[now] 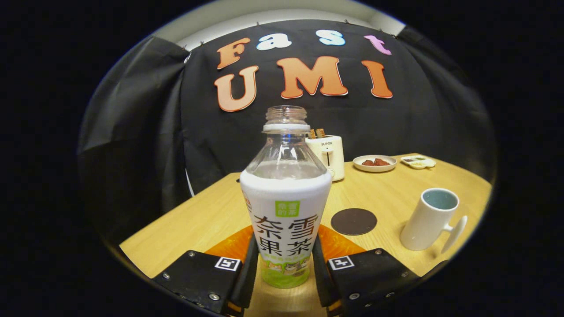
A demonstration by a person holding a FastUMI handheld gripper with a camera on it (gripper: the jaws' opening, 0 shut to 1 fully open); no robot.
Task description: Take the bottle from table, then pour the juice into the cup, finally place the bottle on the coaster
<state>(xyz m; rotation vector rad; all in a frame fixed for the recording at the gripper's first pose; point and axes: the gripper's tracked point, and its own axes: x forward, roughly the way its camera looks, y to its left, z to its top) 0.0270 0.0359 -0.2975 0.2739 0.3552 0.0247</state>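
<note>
clear glossy plastic bottle [285, 193], matt wood-grain table [211, 215], glazed ceramic cup [429, 219]

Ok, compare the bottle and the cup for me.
The bottle is tall, clear-topped and labelled, standing between the fingers of the gripper; the cup is shorter, plain white, with a handle, off beside the coaster. Both stand upright with open tops on the table.

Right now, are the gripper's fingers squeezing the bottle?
Touching. In the gripper view the bottle stands upright between the gripper fingers, and both inner pads sit flush against its lower label with no gap on either side.
</note>
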